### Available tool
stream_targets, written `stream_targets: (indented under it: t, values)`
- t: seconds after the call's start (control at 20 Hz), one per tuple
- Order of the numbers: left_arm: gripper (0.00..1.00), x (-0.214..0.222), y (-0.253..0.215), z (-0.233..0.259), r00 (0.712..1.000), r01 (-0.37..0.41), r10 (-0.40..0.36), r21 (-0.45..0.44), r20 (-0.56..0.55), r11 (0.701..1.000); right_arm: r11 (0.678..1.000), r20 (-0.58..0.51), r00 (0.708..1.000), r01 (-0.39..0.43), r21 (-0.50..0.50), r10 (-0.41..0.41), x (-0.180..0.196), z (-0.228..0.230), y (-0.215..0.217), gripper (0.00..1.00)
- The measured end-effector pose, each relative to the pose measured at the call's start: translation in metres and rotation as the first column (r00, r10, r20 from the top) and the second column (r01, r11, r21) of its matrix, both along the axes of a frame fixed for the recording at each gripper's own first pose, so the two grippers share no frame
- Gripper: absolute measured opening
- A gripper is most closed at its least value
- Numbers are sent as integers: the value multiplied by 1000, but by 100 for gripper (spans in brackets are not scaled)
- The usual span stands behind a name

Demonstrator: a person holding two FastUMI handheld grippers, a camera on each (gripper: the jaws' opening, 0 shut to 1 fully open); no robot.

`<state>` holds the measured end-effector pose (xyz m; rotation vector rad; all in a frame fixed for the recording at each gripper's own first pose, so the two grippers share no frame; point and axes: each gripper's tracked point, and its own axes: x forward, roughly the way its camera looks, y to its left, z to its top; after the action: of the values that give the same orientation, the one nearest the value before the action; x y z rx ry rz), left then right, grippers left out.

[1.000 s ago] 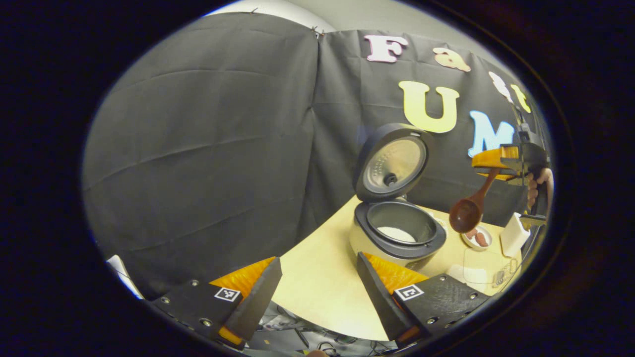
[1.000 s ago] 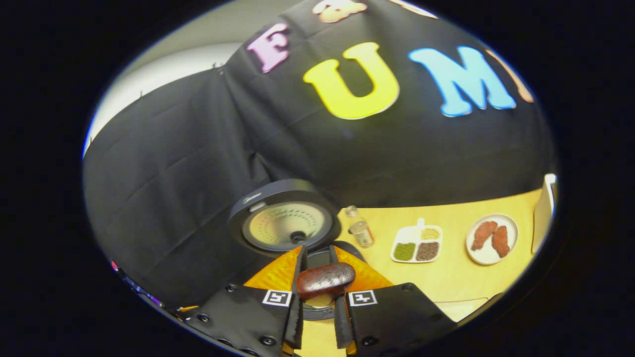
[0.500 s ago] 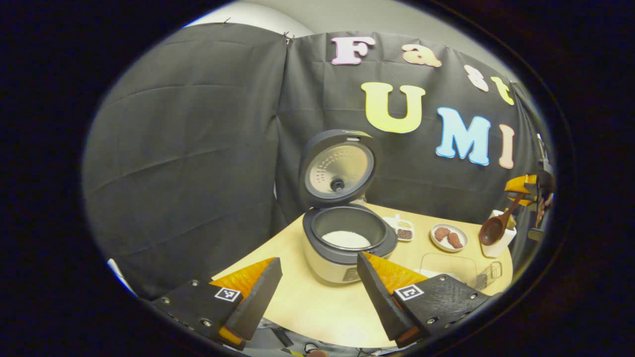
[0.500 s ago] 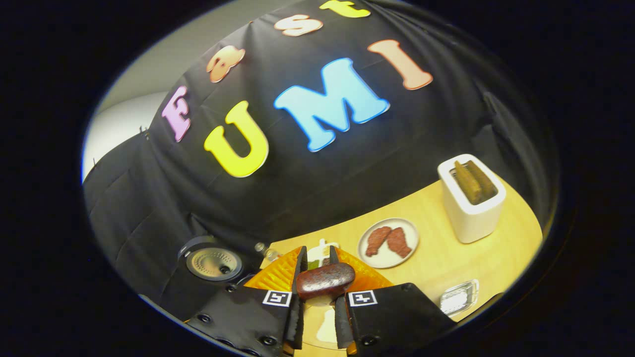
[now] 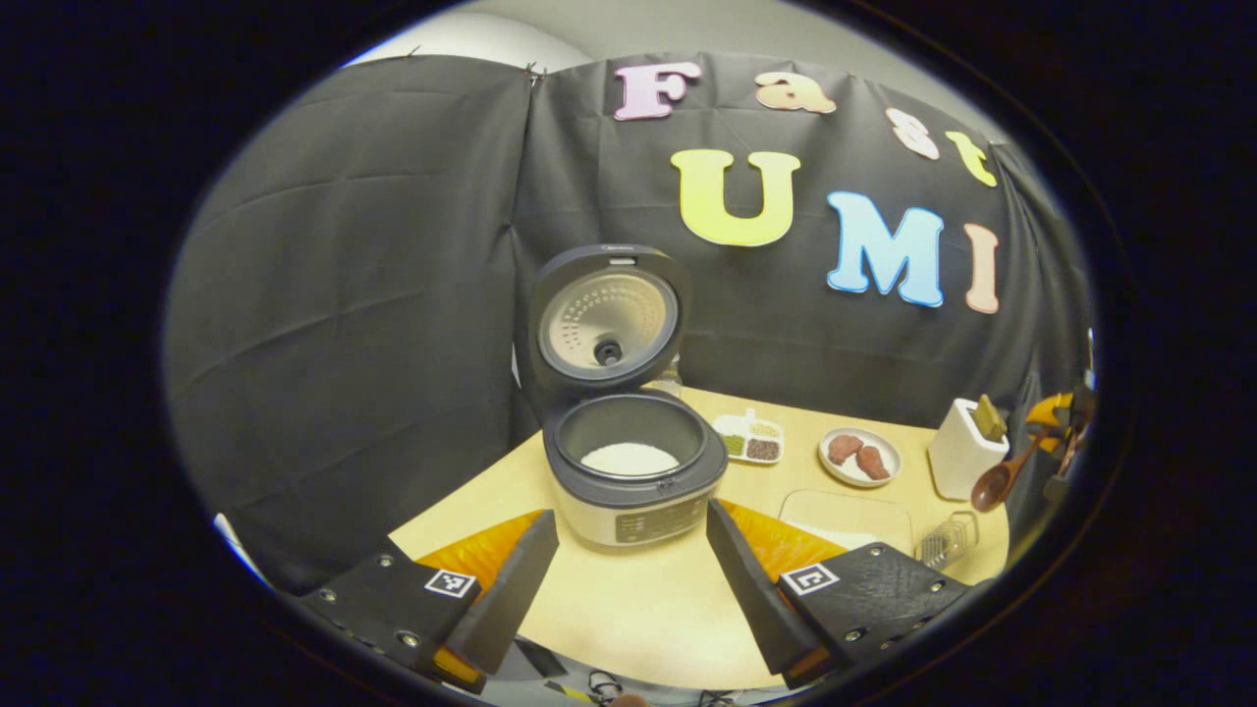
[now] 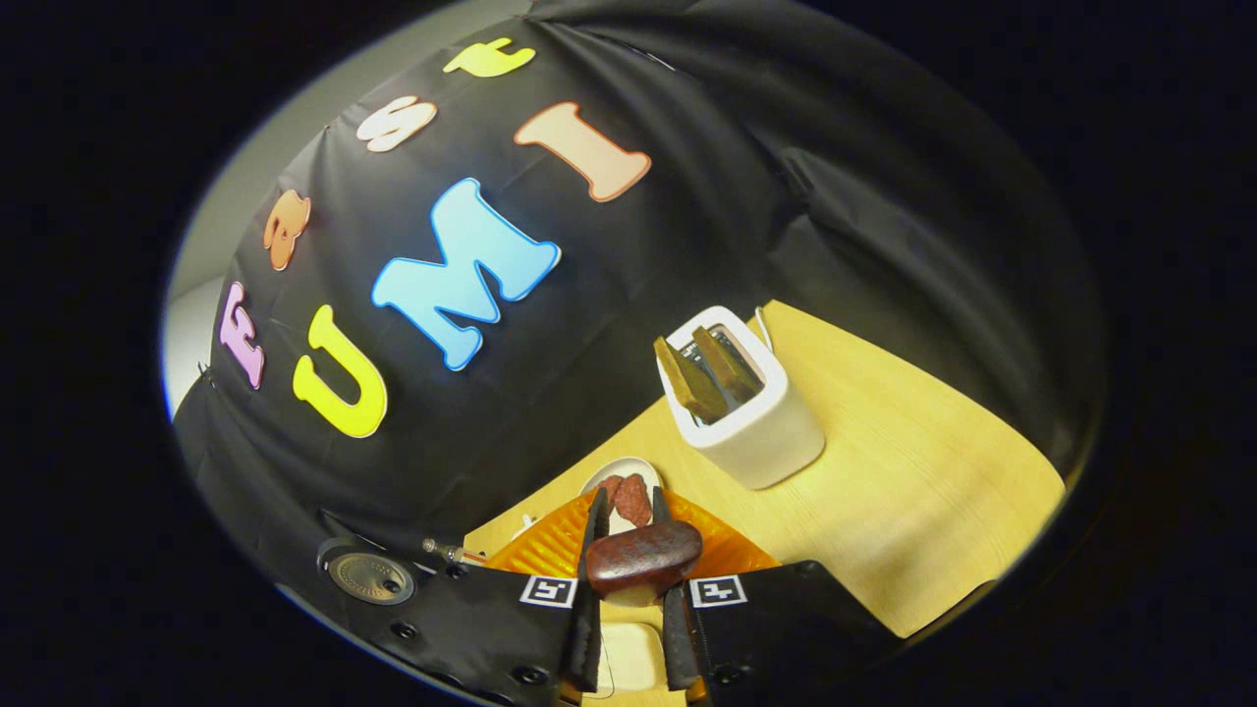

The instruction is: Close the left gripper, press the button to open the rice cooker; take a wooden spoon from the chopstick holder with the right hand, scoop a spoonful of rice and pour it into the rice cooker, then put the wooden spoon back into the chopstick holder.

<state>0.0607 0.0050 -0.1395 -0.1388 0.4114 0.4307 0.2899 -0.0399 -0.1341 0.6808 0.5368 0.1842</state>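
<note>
A sectioned dish [image 5: 748, 439] of grains and a plate [image 5: 860, 458] with two brown pieces are seen side by side on the counter [image 5: 628, 599]. Nearer the front edge, a clear tray [image 5: 847, 517] and a small clear rack [image 5: 950, 538] are set.

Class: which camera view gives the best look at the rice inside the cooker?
The left gripper view: the rice cooker stands open and faces the camera, white rice in the pot. The right gripper view catches just its raised lid at the edge.
</note>
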Motion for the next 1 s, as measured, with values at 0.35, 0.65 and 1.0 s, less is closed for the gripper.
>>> stream_targets:
  t: [0.35, 0.65, 1.0]
  values:
    - [96, -16, -21, 22, 999, -43, 42, 55, 11, 998, 996, -113, 990, -83, -39, 78, -6, -72, 17, 28]
    - [96, -35, 0, 41, 993, -118, 117, 43, 35, 992, 992, -132, 988, -97, -83, 85, -11, -88, 25, 33]
    - [97, 12, 63, 98, 986, -103, 94, 59, 140, 993, 974, -23, 1000, -4, -225, -1, -34, -59, -4, 98]
